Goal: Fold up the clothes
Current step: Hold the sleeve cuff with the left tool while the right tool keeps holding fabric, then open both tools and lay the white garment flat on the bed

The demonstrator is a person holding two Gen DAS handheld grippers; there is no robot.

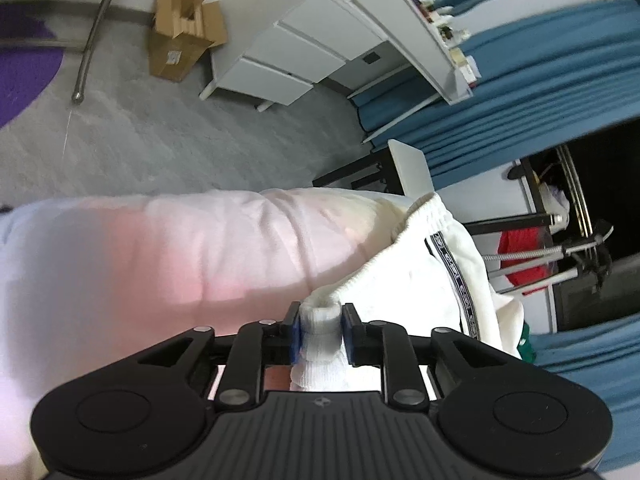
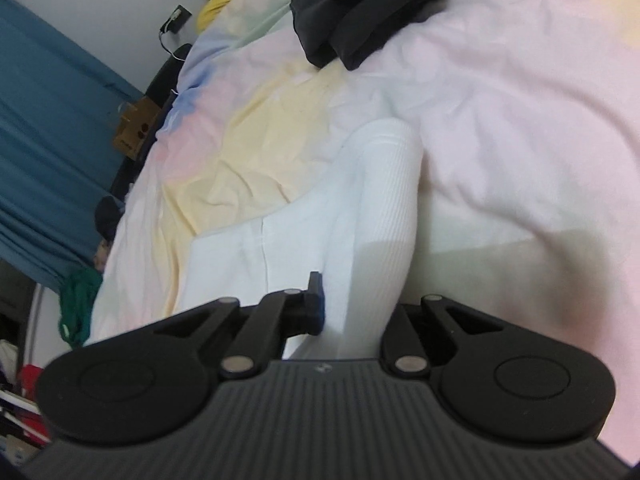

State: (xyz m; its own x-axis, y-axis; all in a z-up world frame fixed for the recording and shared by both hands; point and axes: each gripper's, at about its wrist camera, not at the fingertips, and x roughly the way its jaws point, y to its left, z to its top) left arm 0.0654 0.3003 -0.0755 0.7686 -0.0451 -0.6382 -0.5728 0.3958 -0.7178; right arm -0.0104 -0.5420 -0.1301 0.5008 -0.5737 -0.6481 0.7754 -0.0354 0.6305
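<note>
Both grippers gripping white clothing over a pastel-sheeted bed (image 2: 500,100).
Left gripper (image 1: 321,330) jaws clamp the white ribbed fabric (image 1: 320,336); right gripper (image 2: 356,308) jaws pinch a white ribbed sleeve (image 2: 384,208).

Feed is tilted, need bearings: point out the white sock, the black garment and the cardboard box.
white sock (image 2: 390,200), right wrist view, ribbed leg section
black garment (image 2: 352,4), right wrist view, middle of the heap
cardboard box (image 1: 182,36), left wrist view, front side
</note>
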